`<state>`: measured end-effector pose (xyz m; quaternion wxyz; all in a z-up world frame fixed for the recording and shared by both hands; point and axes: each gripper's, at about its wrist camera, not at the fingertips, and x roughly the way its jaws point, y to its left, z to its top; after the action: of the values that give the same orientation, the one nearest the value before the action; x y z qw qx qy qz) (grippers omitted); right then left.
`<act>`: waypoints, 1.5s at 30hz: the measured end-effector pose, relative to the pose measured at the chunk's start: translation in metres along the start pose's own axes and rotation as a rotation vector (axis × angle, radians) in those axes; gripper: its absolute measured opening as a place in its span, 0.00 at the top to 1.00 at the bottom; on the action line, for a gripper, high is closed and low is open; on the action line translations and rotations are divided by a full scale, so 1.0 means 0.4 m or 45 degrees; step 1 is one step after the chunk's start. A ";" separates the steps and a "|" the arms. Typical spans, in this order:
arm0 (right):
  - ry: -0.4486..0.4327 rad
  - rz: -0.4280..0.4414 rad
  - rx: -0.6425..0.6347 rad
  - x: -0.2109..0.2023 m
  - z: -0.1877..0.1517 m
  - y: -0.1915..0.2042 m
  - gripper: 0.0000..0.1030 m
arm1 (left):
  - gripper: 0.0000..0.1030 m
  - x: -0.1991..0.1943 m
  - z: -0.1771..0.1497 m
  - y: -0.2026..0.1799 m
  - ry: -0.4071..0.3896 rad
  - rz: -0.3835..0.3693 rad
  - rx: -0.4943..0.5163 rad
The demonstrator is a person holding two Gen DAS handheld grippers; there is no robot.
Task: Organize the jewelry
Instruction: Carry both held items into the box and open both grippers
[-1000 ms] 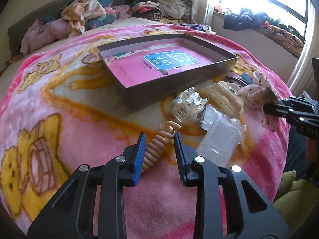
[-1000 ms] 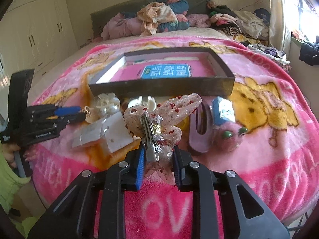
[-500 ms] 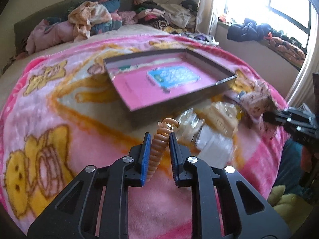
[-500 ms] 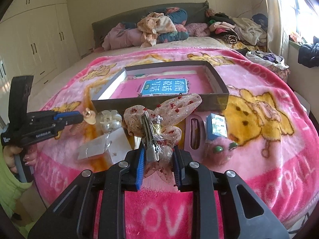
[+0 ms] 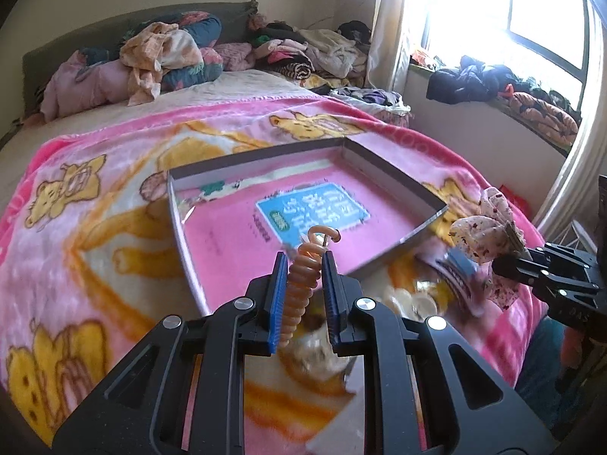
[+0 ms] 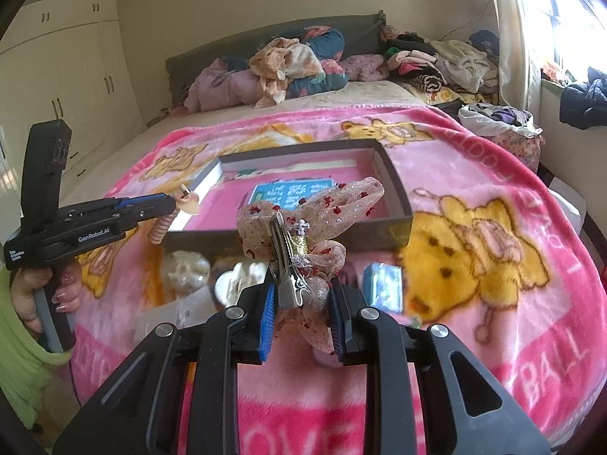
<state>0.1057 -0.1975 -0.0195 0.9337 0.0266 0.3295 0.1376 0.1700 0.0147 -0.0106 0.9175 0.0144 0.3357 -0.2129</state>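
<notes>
— Where does the left wrist camera look from?
— Low behind its own fingers, facing across the bed toward the window [image 5: 531,19], close over the box [image 5: 394,182].
— And the right one?
— Behind its fingers too, nearer the blanket's [image 6: 493,189] foot, facing the headboard and wardrobe [image 6: 57,76].
— What do they share?
— The box [image 6: 394,185], blanket, clothes pile [image 6: 296,64], and each other's gripper.

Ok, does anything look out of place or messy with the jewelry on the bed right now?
Nothing looks damaged. The shallow box is empty of accessories, while several pieces lie loose on the pink blanket in front of it. The left gripper holds a peach spiral hair tie; the right gripper holds a sheer bow clip.
</notes>
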 end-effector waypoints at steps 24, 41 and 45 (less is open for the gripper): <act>0.045 -0.039 -0.039 0.192 0.180 -0.069 0.77 | 0.89 0.194 0.065 0.056 0.082 0.085 -0.128; 0.179 -0.056 -0.018 0.336 0.166 -0.100 0.73 | 0.89 0.220 0.044 0.083 0.100 0.109 -0.155; 0.184 -0.044 -0.013 0.344 0.156 -0.101 0.69 | 0.89 0.219 0.042 0.084 0.097 0.107 -0.153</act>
<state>0.2567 -0.1962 -0.0601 0.9098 0.0062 0.3959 0.1246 0.2536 0.0092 -0.0560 0.9114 -0.0185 0.3816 -0.1530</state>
